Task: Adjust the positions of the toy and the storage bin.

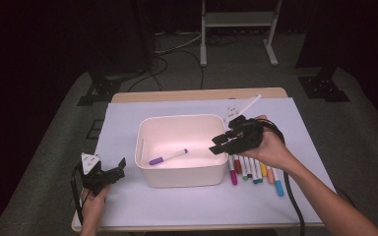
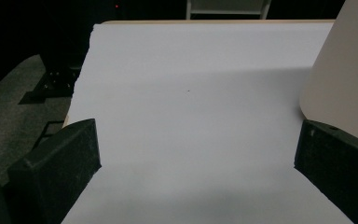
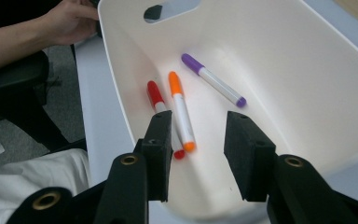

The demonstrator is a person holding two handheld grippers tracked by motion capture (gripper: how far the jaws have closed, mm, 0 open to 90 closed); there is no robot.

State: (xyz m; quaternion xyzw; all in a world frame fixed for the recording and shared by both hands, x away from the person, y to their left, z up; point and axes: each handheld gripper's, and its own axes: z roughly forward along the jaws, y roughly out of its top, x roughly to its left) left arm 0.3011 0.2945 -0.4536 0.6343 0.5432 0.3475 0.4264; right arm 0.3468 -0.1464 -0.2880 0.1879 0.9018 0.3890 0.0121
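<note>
Three markers lie in the bin (image 3: 121, 70) so far: a purple marker (image 3: 213, 79), an orange marker (image 3: 182, 111) and a red marker (image 3: 157, 102), all flat on the bin floor, the orange and red side by side near one wall and the purple a little apart. From the high view a row of markers (image 1: 255, 170) waits on the white sheet (image 1: 177, 204) just right of the bin, so I judge the sorting to be early, with most of the work left: each of those has to be picked up and dropped in.

The right tongs (image 3: 196, 140) hover over the bin's right edge, pointing down into it. Their jaws stand partly apart with nothing between them; the orange marker shows through the gap but lies on the bin floor below, untouched. They look released and empty, ready to go back to the row for another marker.

The left tongs (image 2: 196, 154) rest low on the sheet at the left side of the counter (image 1: 197, 93), just beside the bin's outer wall. Their jaws are spread wide, with bare sheet between them, and they hold nothing.
</note>
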